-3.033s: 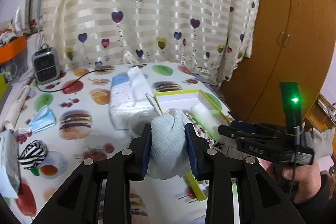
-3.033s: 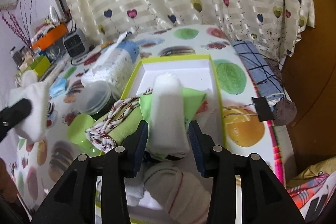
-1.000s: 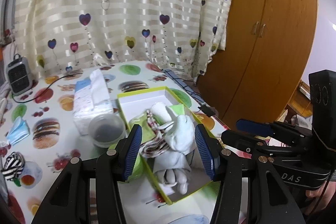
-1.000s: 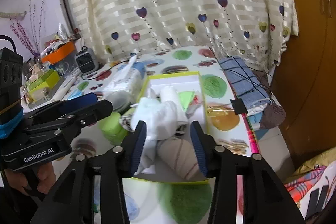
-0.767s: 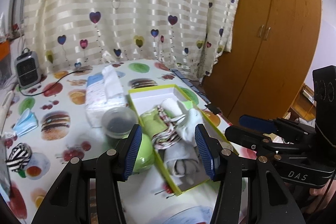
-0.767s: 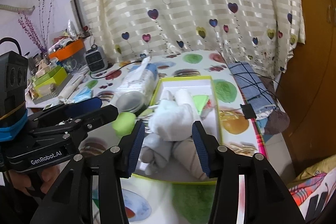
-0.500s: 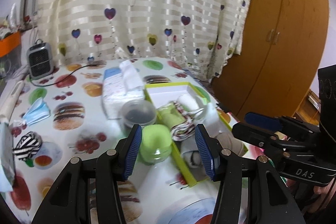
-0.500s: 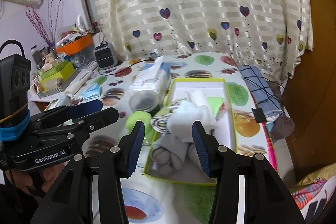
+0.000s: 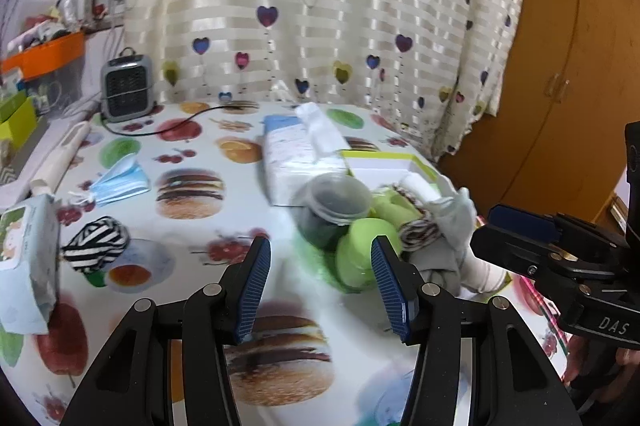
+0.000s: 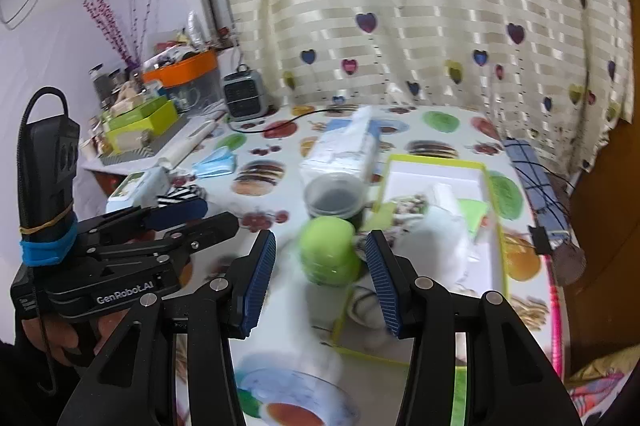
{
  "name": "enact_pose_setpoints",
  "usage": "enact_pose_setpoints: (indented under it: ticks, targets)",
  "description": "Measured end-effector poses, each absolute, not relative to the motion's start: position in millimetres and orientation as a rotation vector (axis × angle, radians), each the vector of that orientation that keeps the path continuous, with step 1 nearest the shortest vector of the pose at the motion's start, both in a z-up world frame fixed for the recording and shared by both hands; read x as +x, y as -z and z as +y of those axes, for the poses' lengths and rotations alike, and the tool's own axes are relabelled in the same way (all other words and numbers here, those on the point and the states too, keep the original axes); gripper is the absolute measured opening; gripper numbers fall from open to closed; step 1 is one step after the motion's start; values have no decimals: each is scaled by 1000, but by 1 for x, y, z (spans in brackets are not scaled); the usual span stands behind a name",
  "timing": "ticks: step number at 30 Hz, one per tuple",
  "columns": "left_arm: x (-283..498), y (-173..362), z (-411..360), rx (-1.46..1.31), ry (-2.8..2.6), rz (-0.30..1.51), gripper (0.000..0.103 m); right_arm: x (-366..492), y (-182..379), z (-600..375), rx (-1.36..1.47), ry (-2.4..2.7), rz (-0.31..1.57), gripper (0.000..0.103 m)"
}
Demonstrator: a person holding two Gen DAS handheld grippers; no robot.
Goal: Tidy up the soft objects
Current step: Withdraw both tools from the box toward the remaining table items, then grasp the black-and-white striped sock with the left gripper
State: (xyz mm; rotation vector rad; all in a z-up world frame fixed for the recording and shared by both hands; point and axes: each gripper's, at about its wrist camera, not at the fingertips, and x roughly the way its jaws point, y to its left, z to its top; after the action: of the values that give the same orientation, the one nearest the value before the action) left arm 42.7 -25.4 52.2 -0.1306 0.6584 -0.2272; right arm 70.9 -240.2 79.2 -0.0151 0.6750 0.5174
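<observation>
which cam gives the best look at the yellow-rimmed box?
Right wrist. It shows the box almost whole, white floor and rim, with soft items piled at its near end. Left wrist shows only its far corner; a clear tub and a green cup block the rest.

A striped curtain (image 9: 320, 6) with hearts hangs behind the table (image 9: 192, 226) — a wooden wardrobe (image 9: 568, 66) stands right. The wall (image 10: 80, 26) is pale.

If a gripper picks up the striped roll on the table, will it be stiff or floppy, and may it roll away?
The striped roll looks like bundled fabric, so it will probably squash between jaws rather than resist. It seems light for its size. Its rounded shape might roll a little if pushed, though soft cloth on the table likely stops soon.
</observation>
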Motion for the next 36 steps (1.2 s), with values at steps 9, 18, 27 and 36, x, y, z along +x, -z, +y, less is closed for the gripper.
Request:
enact_pose_setpoints:
  ticks: [9, 18, 27, 36]
  targets:
    - [50, -41, 26, -160, 103, 665, 52, 79, -76, -205, -66, -582, 697, 48]
    - [70, -25, 86, -171, -40, 683, 52, 86, -67, -179, -99, -629, 721, 48]
    - [90, -13, 120, -166, -108, 705, 57, 101, -62, -154, -123, -665, 737, 48]
    - [118, 6, 142, -115, -171, 751, 59, 113, -60, -131, -145, -705, 741, 48]
